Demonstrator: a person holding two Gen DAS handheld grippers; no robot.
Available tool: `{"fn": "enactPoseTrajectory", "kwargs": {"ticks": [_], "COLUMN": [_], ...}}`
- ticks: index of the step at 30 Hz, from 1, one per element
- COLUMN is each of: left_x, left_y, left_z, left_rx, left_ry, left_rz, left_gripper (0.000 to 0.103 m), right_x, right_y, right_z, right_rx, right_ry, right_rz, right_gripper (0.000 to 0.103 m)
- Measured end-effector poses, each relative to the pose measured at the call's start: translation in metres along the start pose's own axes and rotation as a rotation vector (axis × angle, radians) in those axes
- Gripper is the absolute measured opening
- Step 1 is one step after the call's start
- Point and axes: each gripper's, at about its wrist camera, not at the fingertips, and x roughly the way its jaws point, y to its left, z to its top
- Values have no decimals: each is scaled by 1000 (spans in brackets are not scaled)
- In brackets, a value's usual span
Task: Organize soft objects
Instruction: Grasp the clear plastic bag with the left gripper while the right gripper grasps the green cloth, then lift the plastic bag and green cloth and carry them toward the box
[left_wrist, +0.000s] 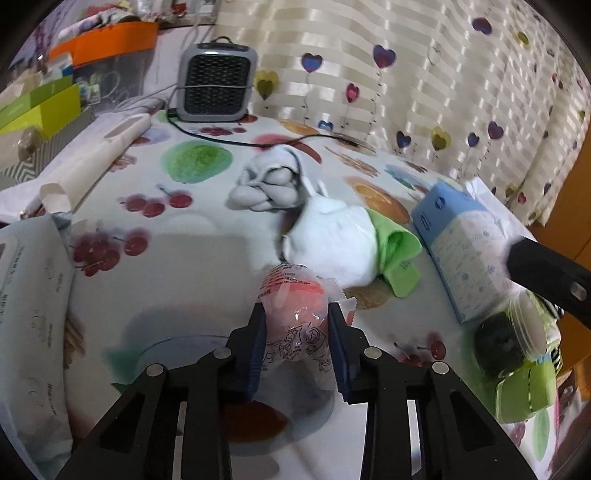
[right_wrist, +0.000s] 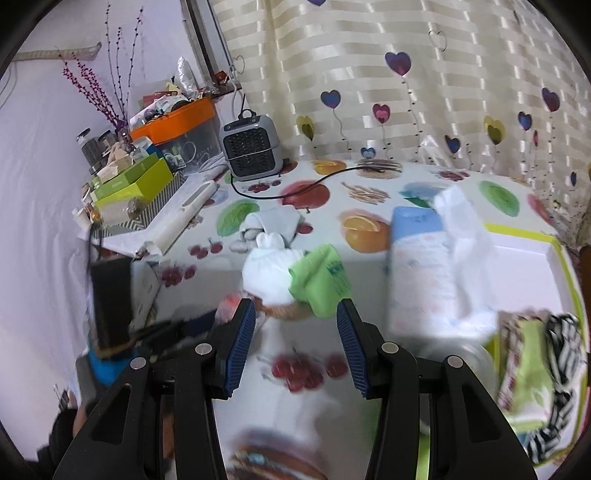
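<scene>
Left tongs (left_wrist: 297, 332) pinch the wrapped pink roll (left_wrist: 295, 306), long axis running fwd twd the white-green sock bundle (left_wrist: 343, 240) just beyond; right tongs (right_wrist: 295, 339) wide, empty, prob. farther.

The left gripper (left_wrist: 297, 326) fingers (left_wrist: 255, 354) clamp a red plastic-wrapped roll (left_wrist: 293, 306).

2 sock bundles (left_wrist: 334, 243), 1 tissue pack (left_wrist: 463, 254), 1 heater (left_wrist: 216, 83).

grey heater (left_wrist: 217, 83) beside heart-print curtain (left_wrist: 424, 74)
</scene>
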Motion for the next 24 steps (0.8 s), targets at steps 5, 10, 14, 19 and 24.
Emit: {"fn": "enactPoseTrajectory", "kwargs": {"ticks": [5, 10, 14, 19, 24], "left_x": [-5, -4, -1, -1, 0], "left_y": [9, 12, 14, 15, 14], "left_z": [3, 4, 4, 4, 4], "left_rx": [-30, -44, -51, -52, -52], "left_ry": [-13, -10, 0, 4, 10], "left_rz": [-8, -10, -14, -16, -17], "left_gripper": [30, 30, 30, 30, 30], "right_x": [29, 64, 90, 114, 125], "right_y": [2, -2, -6, -8, -13], "right_z": [21, 43, 49, 42, 33], "right_rx": [23, 36, 46, 36, 38], "right_ry": [10, 48, 112, 210, 289], "right_rz": [-32, -63, -103, -160, -171], "right_gripper": [47, 45, 34, 31, 31]}}
